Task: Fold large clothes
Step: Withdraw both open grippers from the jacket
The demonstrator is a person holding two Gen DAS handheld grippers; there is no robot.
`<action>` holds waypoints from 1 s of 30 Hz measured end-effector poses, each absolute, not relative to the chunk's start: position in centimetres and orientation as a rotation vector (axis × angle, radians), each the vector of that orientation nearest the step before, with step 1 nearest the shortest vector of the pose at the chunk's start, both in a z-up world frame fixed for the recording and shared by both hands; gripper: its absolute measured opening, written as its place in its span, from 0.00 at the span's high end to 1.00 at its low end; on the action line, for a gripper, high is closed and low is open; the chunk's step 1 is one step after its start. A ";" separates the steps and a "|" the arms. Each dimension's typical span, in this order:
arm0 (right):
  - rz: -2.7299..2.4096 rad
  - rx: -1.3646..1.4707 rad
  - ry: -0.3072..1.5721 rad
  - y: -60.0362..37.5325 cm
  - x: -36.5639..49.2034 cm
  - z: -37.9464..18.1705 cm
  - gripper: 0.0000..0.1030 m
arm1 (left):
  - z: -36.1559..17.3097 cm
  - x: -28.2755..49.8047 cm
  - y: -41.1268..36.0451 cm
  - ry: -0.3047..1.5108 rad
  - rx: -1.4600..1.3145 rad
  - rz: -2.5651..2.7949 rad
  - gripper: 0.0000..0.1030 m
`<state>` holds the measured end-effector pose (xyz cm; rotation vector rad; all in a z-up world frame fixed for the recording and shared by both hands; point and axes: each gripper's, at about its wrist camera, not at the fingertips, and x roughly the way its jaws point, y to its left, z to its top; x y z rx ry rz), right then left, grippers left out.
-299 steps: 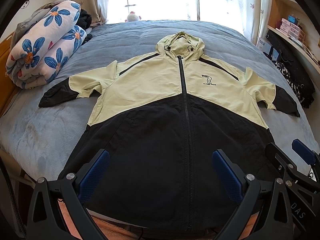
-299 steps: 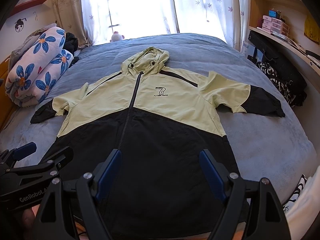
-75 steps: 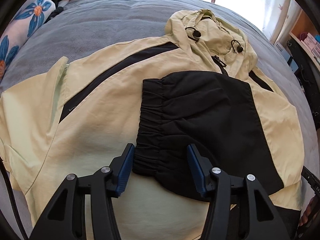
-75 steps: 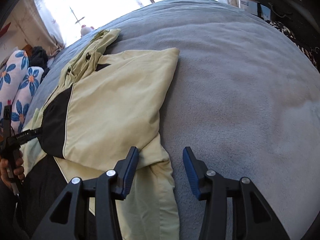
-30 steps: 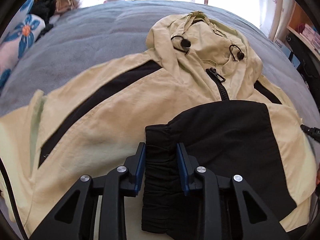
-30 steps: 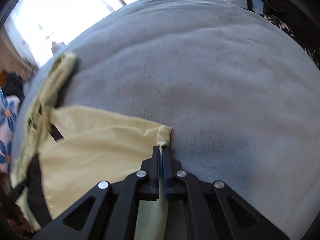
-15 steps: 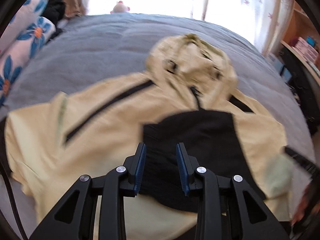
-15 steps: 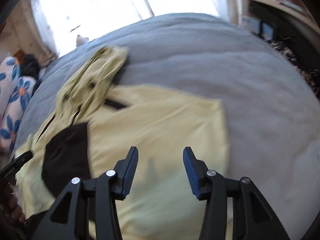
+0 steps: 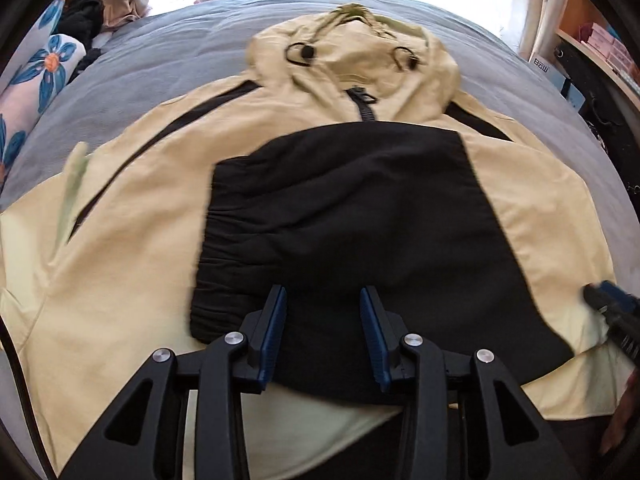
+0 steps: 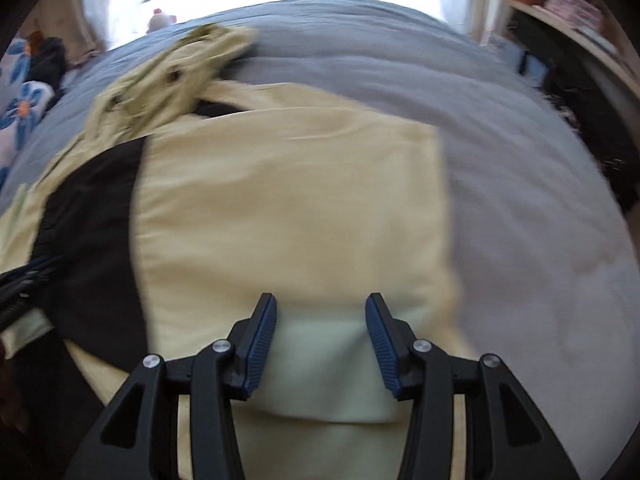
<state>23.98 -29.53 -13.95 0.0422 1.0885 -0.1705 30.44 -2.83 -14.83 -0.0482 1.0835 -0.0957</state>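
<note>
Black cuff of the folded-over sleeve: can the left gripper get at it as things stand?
Probably yes. The left gripper is open just above the black cuff, which lies uncovered atop the jacket.

Support: a bed (image 9: 168,36) under a grey-blue blanket.
On it, centre: the jacket (image 9: 132,216), spread flat, hood toward the window.
Left edge: a rolled floral quilt (image 9: 36,80); dark clothes (image 9: 82,6) beside it.

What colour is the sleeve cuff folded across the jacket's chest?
Black, with gathered elastic edge; black sleeve cuff shows best in left wrist view.
</note>
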 end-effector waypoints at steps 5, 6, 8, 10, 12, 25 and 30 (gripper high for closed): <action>-0.260 0.150 1.096 -34.0 23.0 -14.0 0.54 | -14.5 29.7 -2.5 1.080 -0.037 -0.104 0.64; -0.254 0.193 1.101 -34.6 22.8 -13.9 0.54 | -14.4 29.7 -2.5 1.080 -0.033 -0.100 0.63; -0.257 0.215 1.098 -34.8 22.4 -13.6 0.54 | -14.0 29.4 -2.7 1.079 -0.024 -0.088 0.62; -0.264 0.209 1.096 -34.0 21.9 -13.2 0.54 | -13.5 28.6 -2.6 1.079 -0.023 -0.083 0.60; -0.245 0.223 1.093 -33.3 21.5 -12.8 0.54 | -12.9 28.0 -2.7 1.071 -0.026 -0.079 0.56; -0.124 0.215 1.042 -27.2 16.1 -7.3 0.54 | -7.0 20.1 -1.1 0.995 -0.019 -0.067 0.47; -0.068 0.181 1.015 -24.0 13.3 -5.3 0.54 | -5.3 16.3 -0.1 0.976 -0.019 -0.059 0.47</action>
